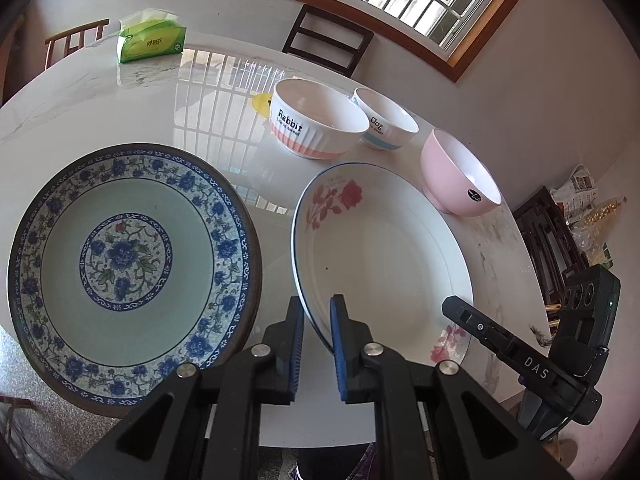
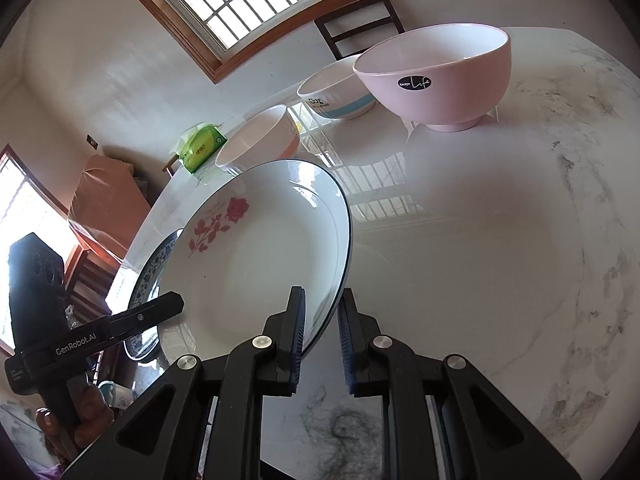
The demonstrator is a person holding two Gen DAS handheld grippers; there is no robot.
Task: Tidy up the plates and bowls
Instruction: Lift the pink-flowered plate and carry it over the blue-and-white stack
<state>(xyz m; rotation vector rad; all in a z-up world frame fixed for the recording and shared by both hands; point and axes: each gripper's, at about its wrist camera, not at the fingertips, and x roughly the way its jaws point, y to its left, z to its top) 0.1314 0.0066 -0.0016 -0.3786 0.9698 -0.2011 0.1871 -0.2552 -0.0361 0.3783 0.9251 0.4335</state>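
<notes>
A white plate with red roses [image 1: 384,256] lies on the marble table; it also shows in the right wrist view [image 2: 256,264]. My left gripper [image 1: 317,320] has its jaws around the plate's left rim, and my right gripper [image 2: 322,320] has its jaws around the right rim, each with a gap still showing. The plate looks tilted in the right wrist view. A blue-and-white floral plate [image 1: 128,264] sits to the left, partly hidden behind the rose plate [image 2: 150,276]. Three bowls stand beyond: Rabbit bowl [image 1: 316,120], Dog bowl [image 1: 386,124], pink bowl [image 1: 460,174].
A green tissue pack [image 1: 150,38] sits at the table's far edge [image 2: 202,146]. Chairs stand behind the table [image 1: 328,40]. Dark furniture with clutter is off the right side [image 1: 560,232]. Bare marble spreads right of the rose plate [image 2: 500,240].
</notes>
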